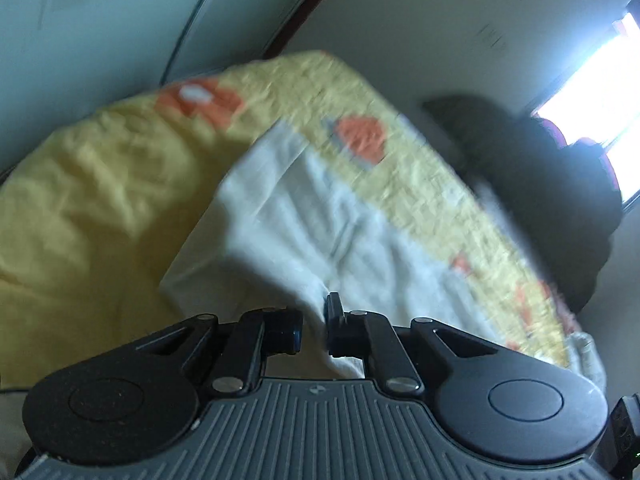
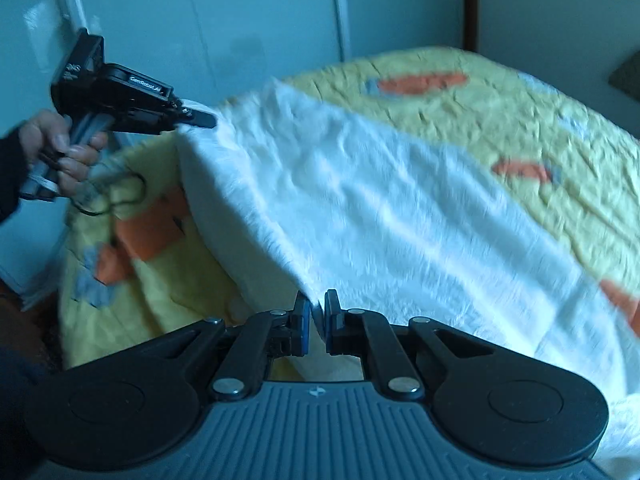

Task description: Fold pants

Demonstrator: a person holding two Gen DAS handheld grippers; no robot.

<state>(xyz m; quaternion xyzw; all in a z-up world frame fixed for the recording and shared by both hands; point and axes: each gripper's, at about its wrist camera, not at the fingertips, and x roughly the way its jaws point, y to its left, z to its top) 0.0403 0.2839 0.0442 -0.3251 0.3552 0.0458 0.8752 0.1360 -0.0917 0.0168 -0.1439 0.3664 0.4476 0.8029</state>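
Note:
The white pants (image 2: 360, 208) are lifted over the yellow bedspread (image 2: 500, 112) and hang stretched between both grippers. My right gripper (image 2: 317, 320) is shut on one corner of the white pants, near the camera. My left gripper (image 2: 206, 120) shows at the upper left of the right wrist view, held by a hand, and is shut on the other corner. In the left wrist view my left gripper (image 1: 314, 326) pinches the white pants (image 1: 320, 224), which hang forward over the yellow bedspread (image 1: 88, 200). Both views are blurred by motion.
The bedspread has orange patches (image 2: 420, 82). A dark pile (image 1: 540, 184) lies on the bed's far side in the left wrist view, by a bright window (image 1: 600, 92). Pale wardrobe doors (image 2: 240, 20) stand behind the bed. A dark cord (image 2: 120, 196) hangs below the hand.

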